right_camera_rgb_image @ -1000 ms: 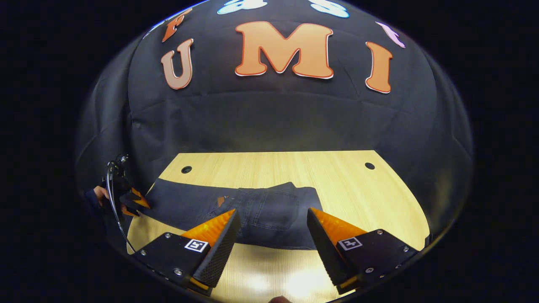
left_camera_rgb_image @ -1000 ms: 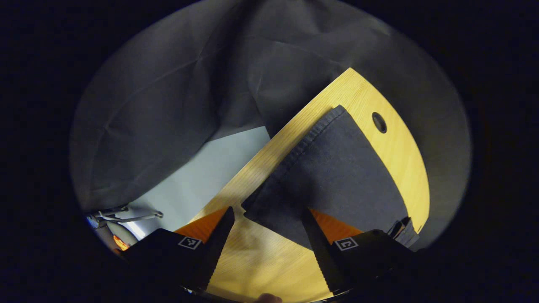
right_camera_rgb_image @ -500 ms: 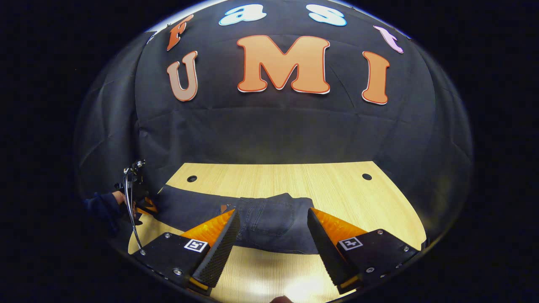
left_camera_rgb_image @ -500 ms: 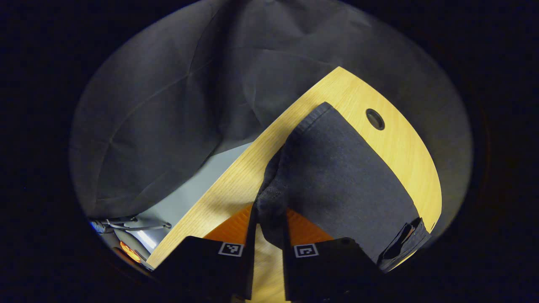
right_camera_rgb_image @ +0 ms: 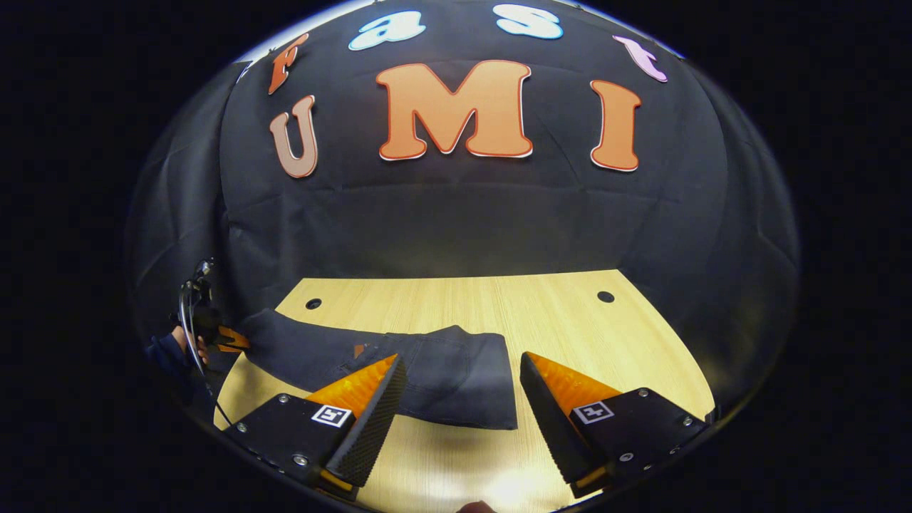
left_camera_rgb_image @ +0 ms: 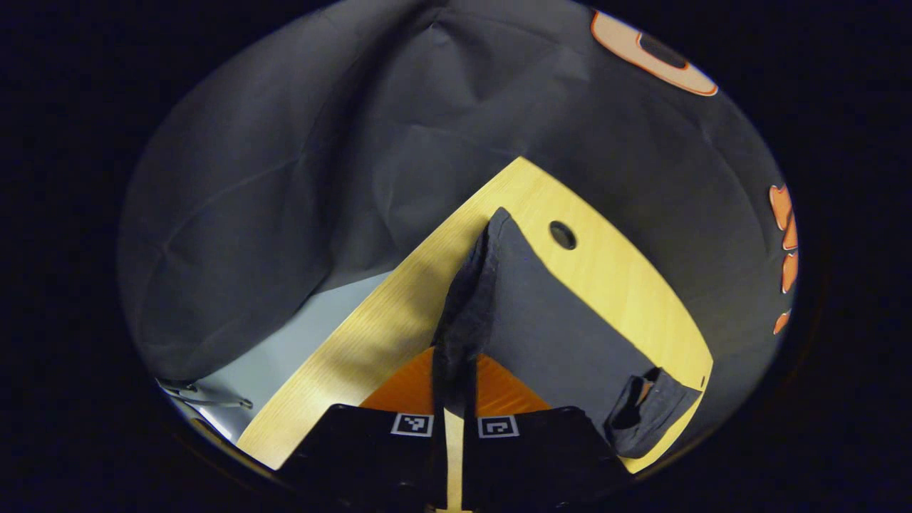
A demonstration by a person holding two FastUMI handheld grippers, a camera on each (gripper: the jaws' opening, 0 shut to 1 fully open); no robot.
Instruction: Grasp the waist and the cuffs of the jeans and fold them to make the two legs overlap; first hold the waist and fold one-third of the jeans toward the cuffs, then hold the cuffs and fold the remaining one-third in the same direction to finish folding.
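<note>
Dark jeans (right_camera_rgb_image: 442, 367) lie lengthwise on the wooden table (right_camera_rgb_image: 556, 313), waist part folded over at the right end. In the right gripper view, my right gripper (right_camera_rgb_image: 461, 360) hovers open just in front of that folded end, nothing between its fingers. At the far left, a hand holds the left gripper (right_camera_rgb_image: 224, 338) at the cuff end. In the left gripper view, my left gripper (left_camera_rgb_image: 456, 360) is shut on the cuff edge of the jeans (left_camera_rgb_image: 556, 313), which rises bunched from between the fingers. The folded waist end (left_camera_rgb_image: 645, 413) sits at the lower right.
The table (left_camera_rgb_image: 627, 285) has a round cable hole (left_camera_rgb_image: 562, 234) beside the jeans; the right gripper view shows two holes (right_camera_rgb_image: 313, 303) (right_camera_rgb_image: 605, 296) near the back edge. Black cloth walls surround the table. Pale floor (left_camera_rgb_image: 285, 349) lies beyond the table's left edge.
My left gripper went from open beside the cuff to shut on it, and the cuff end has lifted and bunched up. The right gripper stayed open, shifting only slightly.
</note>
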